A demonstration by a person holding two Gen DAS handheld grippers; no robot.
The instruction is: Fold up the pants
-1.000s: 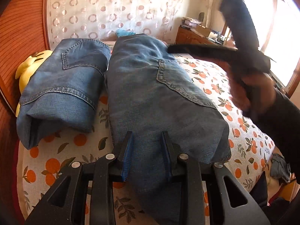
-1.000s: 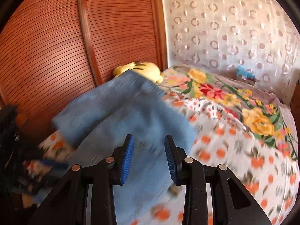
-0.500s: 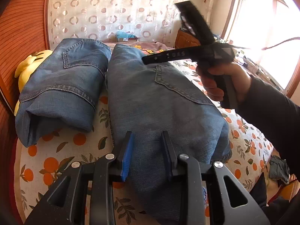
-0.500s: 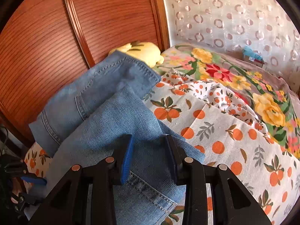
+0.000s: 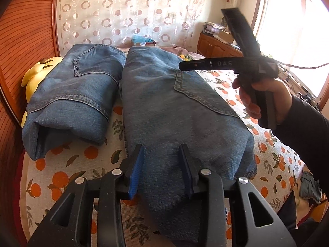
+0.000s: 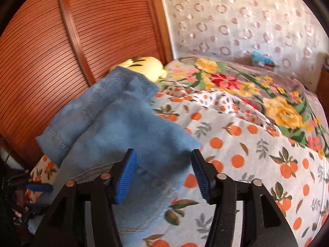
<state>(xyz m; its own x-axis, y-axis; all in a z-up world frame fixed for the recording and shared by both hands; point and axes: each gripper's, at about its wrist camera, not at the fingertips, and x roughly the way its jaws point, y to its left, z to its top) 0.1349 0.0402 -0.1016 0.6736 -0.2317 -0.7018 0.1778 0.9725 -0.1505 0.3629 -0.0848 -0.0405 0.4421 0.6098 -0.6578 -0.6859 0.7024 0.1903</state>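
Two pairs of blue jeans lie on the bed. One is folded small [image 5: 70, 98] at the left; the larger pair [image 5: 174, 113] lies lengthwise in the middle. My left gripper [image 5: 161, 164] hovers over the near end of the larger pair. Its jaws are opening, with denim below them and nothing pinched. In the right wrist view my right gripper [image 6: 164, 173] hangs over a corner of the larger jeans [image 6: 133, 142]. Its jaws are opening wide and the pads [image 6: 125, 175] are clear of the cloth. A hand [image 5: 259, 96] holds that gripper at the right of the left wrist view.
A yellow plush toy [image 5: 35, 76] sits against the slatted wooden panel [image 6: 61, 51] beside the folded jeans. The orange-print sheet [image 6: 246, 144] and a floral blanket [image 6: 236, 82] cover the bed. A wooden cabinet [image 5: 216, 45] and window [image 5: 298, 30] stand beyond the right edge.
My right gripper has dropped closer to the corner of the jeans and its jaws have spread much wider. My left gripper has stayed over the larger pair.
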